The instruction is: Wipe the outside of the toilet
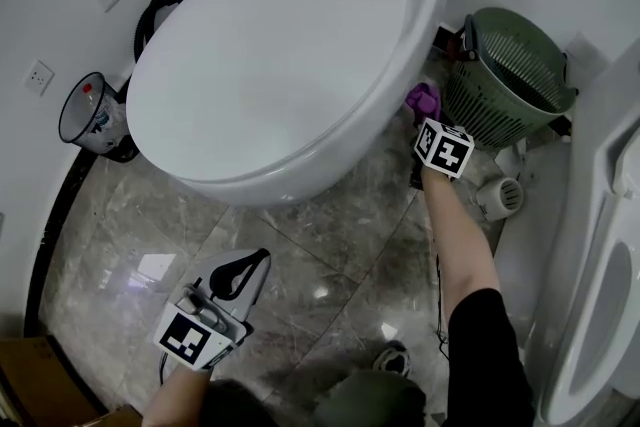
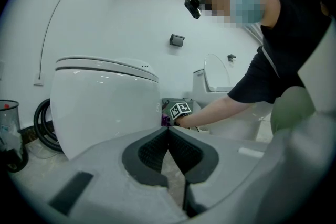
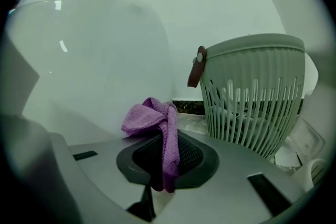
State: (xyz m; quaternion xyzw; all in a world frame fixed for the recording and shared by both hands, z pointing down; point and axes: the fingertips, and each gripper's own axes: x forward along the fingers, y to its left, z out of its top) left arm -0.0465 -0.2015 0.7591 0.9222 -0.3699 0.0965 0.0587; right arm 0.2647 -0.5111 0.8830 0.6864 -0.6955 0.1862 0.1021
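The white toilet with its lid down fills the upper middle of the head view. My right gripper is shut on a purple cloth and holds it against the toilet's right outer side, near the floor. In the right gripper view the purple cloth hangs pinched between the jaws of the right gripper, beside the toilet's wall. My left gripper hovers low over the floor in front of the bowl, shut and empty; in its own view the left gripper points at the toilet.
A green slatted basket stands right of the toilet, very close to my right gripper; the same basket fills the right gripper view. A small bin and a black hose are at the left. A second white fixture is at the right edge.
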